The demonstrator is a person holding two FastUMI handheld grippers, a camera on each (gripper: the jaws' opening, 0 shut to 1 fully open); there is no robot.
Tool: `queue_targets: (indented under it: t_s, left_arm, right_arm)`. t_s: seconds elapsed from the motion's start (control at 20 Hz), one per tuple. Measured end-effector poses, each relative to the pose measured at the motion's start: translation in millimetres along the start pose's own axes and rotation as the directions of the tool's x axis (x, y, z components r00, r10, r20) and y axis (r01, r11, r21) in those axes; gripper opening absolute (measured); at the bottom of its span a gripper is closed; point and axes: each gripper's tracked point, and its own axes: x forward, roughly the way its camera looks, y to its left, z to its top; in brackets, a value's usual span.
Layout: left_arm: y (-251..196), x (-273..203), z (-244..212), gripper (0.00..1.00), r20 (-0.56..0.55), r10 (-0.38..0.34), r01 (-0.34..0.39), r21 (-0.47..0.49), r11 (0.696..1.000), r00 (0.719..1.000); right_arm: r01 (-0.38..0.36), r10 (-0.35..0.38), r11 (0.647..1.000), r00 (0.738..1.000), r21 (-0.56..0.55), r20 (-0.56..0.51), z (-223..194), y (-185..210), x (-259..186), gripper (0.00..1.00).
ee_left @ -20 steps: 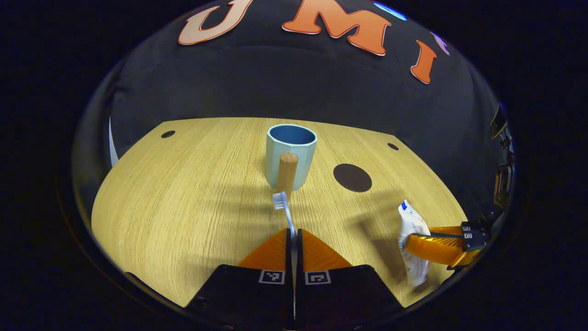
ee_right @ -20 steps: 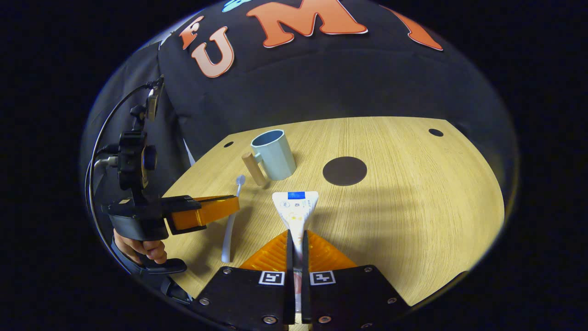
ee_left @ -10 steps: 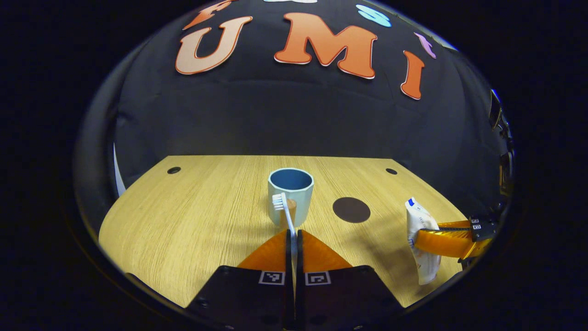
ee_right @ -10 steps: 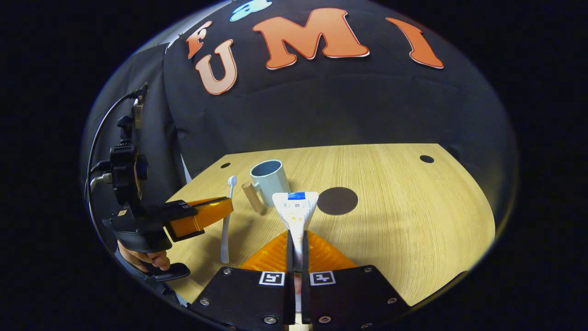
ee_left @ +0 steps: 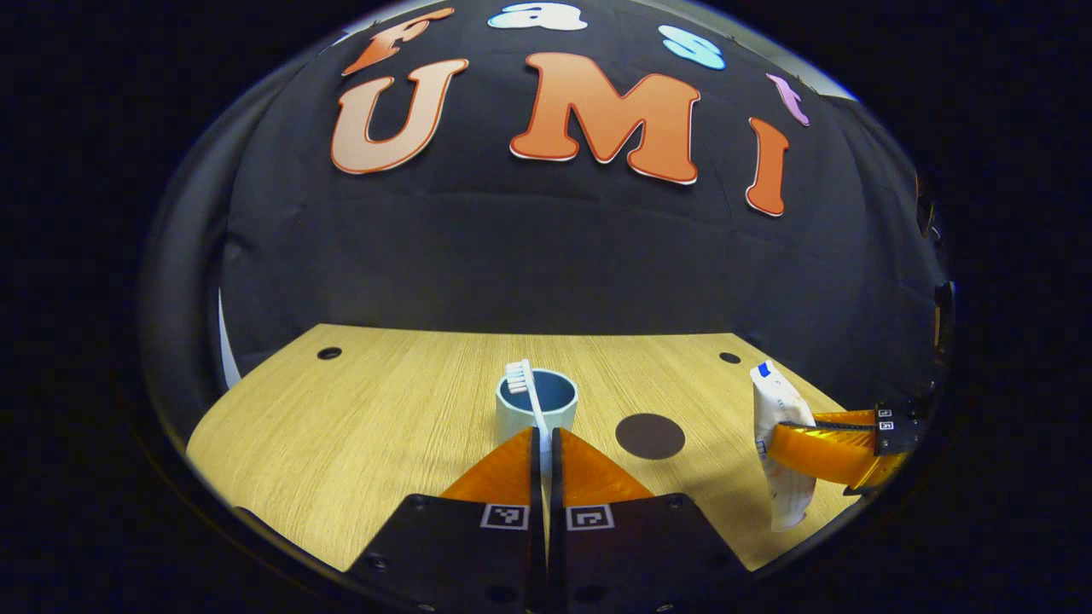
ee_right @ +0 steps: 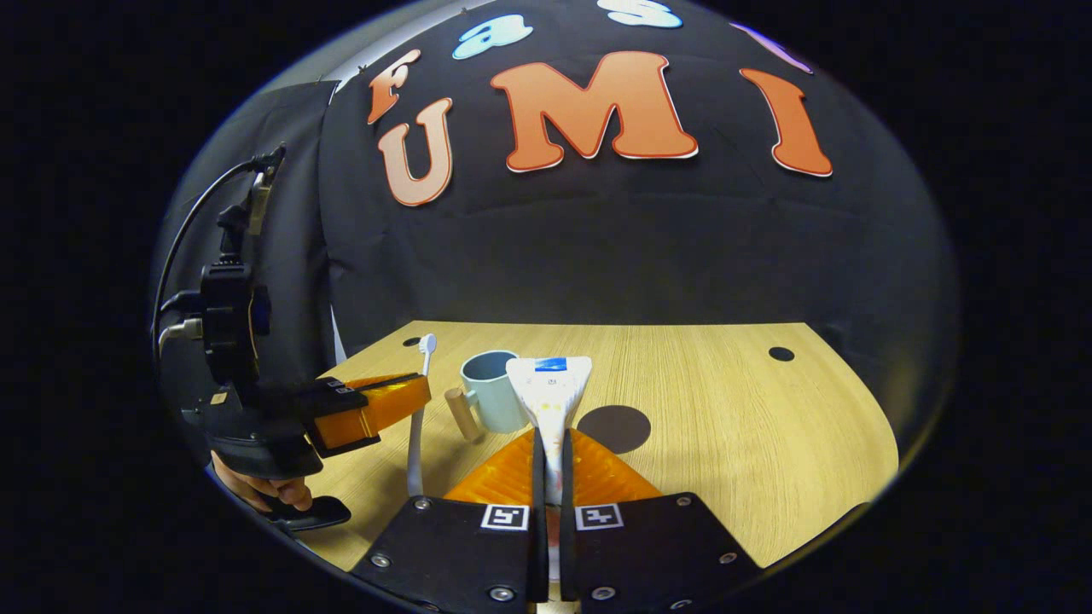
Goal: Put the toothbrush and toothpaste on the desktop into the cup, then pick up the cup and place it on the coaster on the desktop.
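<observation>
At bottom centre of the left gripper view, we had our left gripper (ee_left: 544, 437) clamped on the toothbrush (ee_left: 529, 394), bristles up before the cup (ee_left: 537, 410) mid-frame. In the right gripper view, our right gripper (ee_right: 552, 439) pinched the toothpaste (ee_right: 548, 392) upright at centre. Beyond, the dark coaster (ee_right: 614, 428) lay on the desktop (ee_right: 734, 426), right of the cup.

Desktop (ee_left: 358, 426): pale wood-grain surface, fine straight grain, matt.
Cup (ee_left: 517, 415): smooth, matt pale-blue wall just ahead of the left gripper (ee_left: 546, 443); handle (ee_right: 463, 414) looks like bare wood.
Toothbrush (ee_left: 531, 394): smooth white plastic, slight gloss, white bristles.
Toothpaste (ee_right: 550, 394): soft white tube, printed, lightly creased, between the right gripper (ee_right: 553, 456) fingers.
Coaster (ee_left: 650, 436): dark, flat, matt disc.
</observation>
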Motion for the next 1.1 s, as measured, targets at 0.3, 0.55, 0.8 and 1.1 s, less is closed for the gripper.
queue_targets:
  t_s: [0.3,0.55,0.8,1.1]
  left_arm:
    - [6,14,40,0.01,0.102,0.008,-0.009,0.013,1.0,0.995]
    - [6,32,76,0.01,0.192,0.002,-0.001,-0.001,1.0,0.981]
    - [16,49,98,0.01,0.271,0.027,-0.022,-0.021,1.0,0.962]
    - [32,70,107,0.01,0.332,0.058,-0.043,-0.053,0.998,0.942]
  right_arm:
    - [0.023,-0.02,0.999,0.995,-0.024,0.097,36,-9,-3,0.05]
    - [0.036,-0.031,0.999,0.987,-0.028,0.156,61,-17,-7,0.05]
    - [0.053,-0.047,0.998,0.981,-0.024,0.19,77,-27,-9,0.05]
    - [0.092,-0.079,0.995,0.974,-0.05,0.211,83,-41,-11,0.05]
